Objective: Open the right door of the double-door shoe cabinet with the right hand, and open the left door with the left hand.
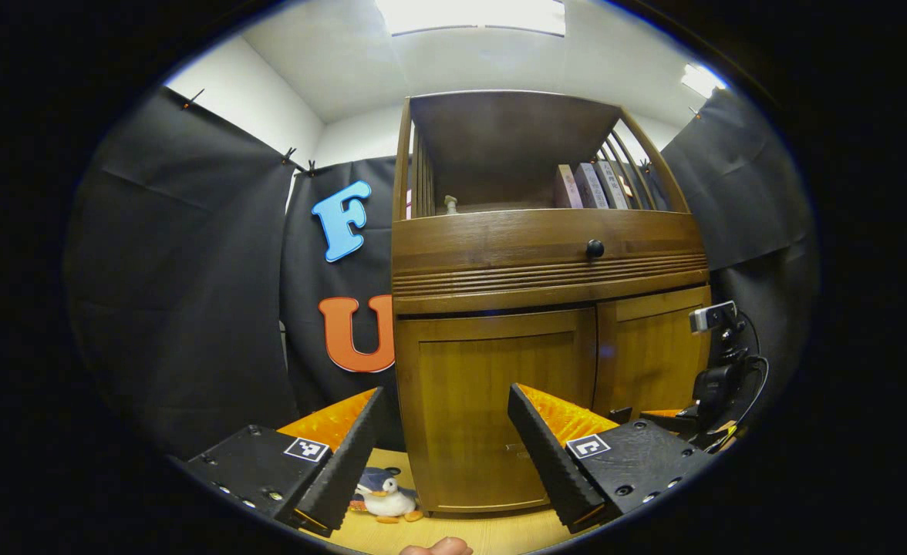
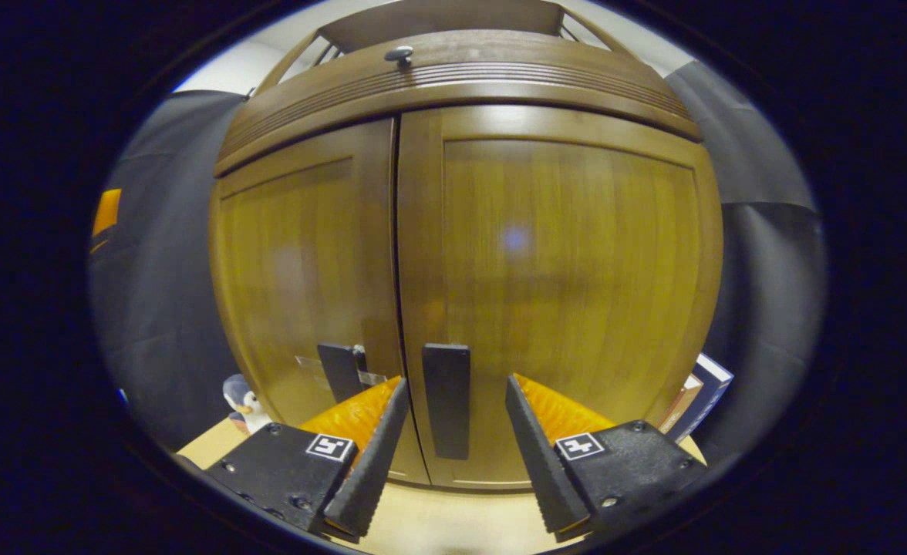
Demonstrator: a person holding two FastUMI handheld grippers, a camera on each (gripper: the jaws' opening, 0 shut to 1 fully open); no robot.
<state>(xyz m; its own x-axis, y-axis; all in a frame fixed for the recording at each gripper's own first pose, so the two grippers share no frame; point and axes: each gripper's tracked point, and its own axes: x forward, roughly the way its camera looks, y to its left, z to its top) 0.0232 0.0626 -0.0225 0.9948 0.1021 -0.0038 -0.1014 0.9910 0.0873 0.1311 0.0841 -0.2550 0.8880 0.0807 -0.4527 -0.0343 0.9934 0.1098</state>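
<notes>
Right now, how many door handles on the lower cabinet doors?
2. The right door's handle stands upright between the right gripper fingers, untouched. The left door's handle sits just across the centre seam. Both doors shut.

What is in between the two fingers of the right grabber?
In the right gripper view, the right door's handle stands in the gap of the open right gripper, not yet pinched. Behind it is the closed right door.

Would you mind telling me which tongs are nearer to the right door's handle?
Right. The right tongs are open with the right door's handle between their fingers; the left tongs hang open farther back, before the left door.
</notes>
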